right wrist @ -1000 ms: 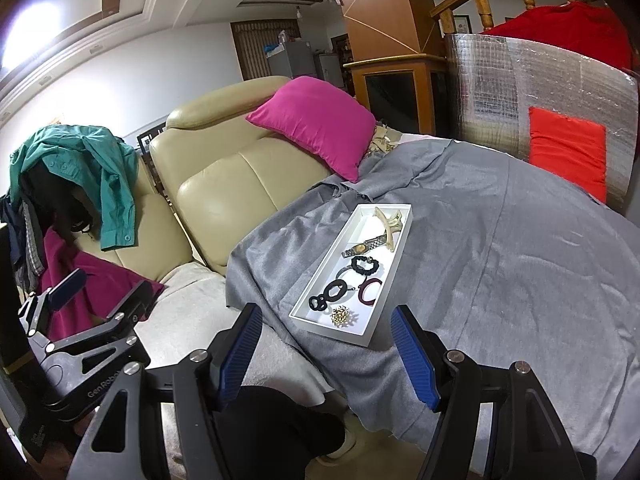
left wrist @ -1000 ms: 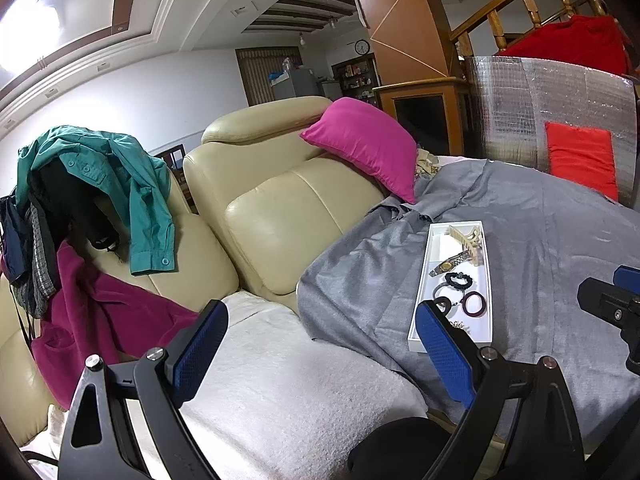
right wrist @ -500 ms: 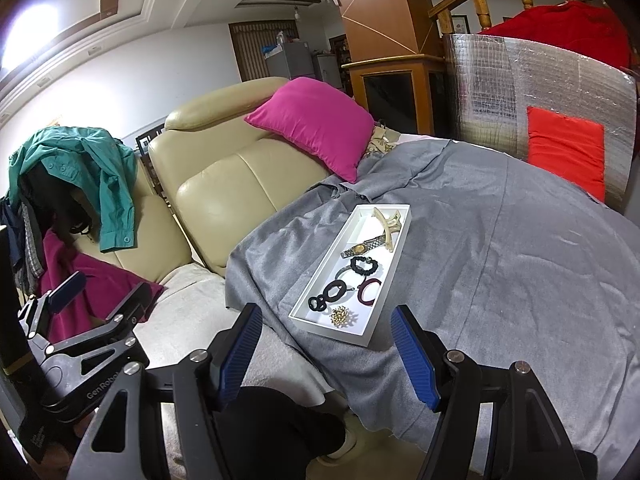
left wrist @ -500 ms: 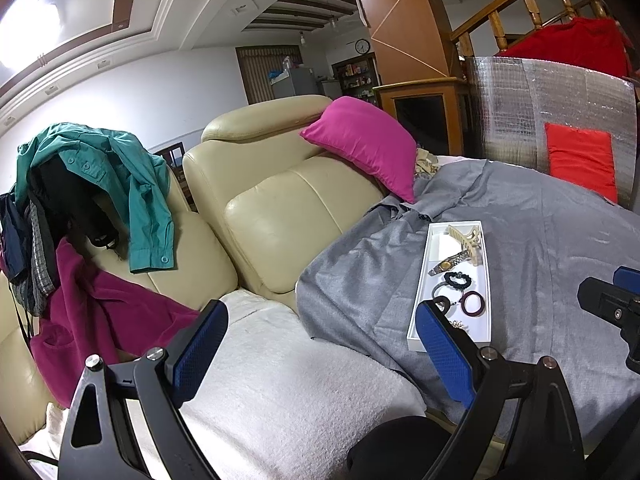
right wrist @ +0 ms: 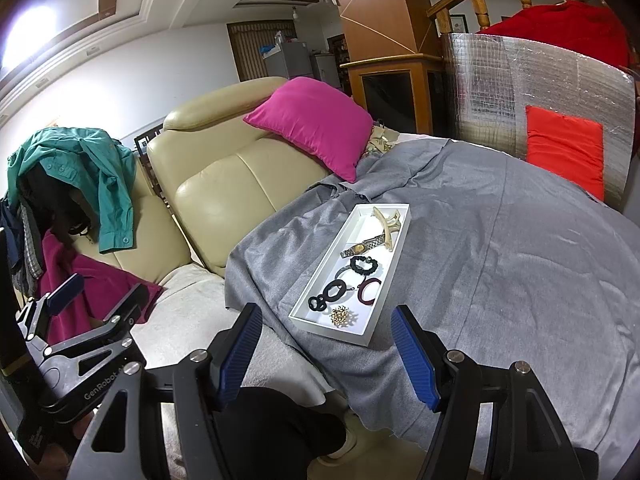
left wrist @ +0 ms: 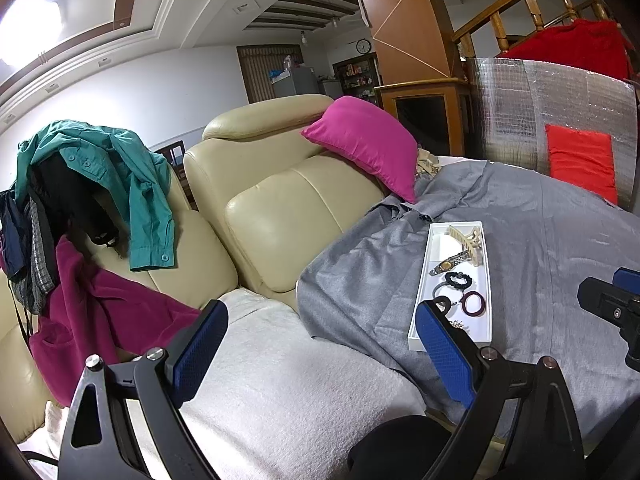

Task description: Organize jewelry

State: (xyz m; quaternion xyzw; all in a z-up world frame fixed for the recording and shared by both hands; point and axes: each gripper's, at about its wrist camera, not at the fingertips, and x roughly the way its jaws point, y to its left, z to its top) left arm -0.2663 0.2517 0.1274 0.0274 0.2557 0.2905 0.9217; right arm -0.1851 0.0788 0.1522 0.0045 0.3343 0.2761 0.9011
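A white tray point(right wrist: 394, 246) lies on a grey blanket point(right wrist: 500, 248). It holds a beige hair claw point(right wrist: 387, 224), a metal watch point(right wrist: 362, 246), a black scrunchie point(right wrist: 364, 265), a dark red ring band point(right wrist: 367, 290), a black looped hair tie point(right wrist: 329, 295) and a gold brooch point(right wrist: 340, 315). The tray also shows in the left wrist view point(left wrist: 424, 280). My right gripper point(right wrist: 326, 344) is open and empty, just short of the tray's near end. My left gripper point(left wrist: 320, 344) is open and empty, over a white towel left of the tray.
A beige leather sofa point(left wrist: 280, 200) with a pink pillow point(left wrist: 368, 140) stands behind. Clothes point(left wrist: 100, 176) hang over its left side. A white towel point(left wrist: 288, 380) covers the seat. A silver foil panel point(right wrist: 520, 92) with a red cushion point(right wrist: 564, 148) stands at the back right.
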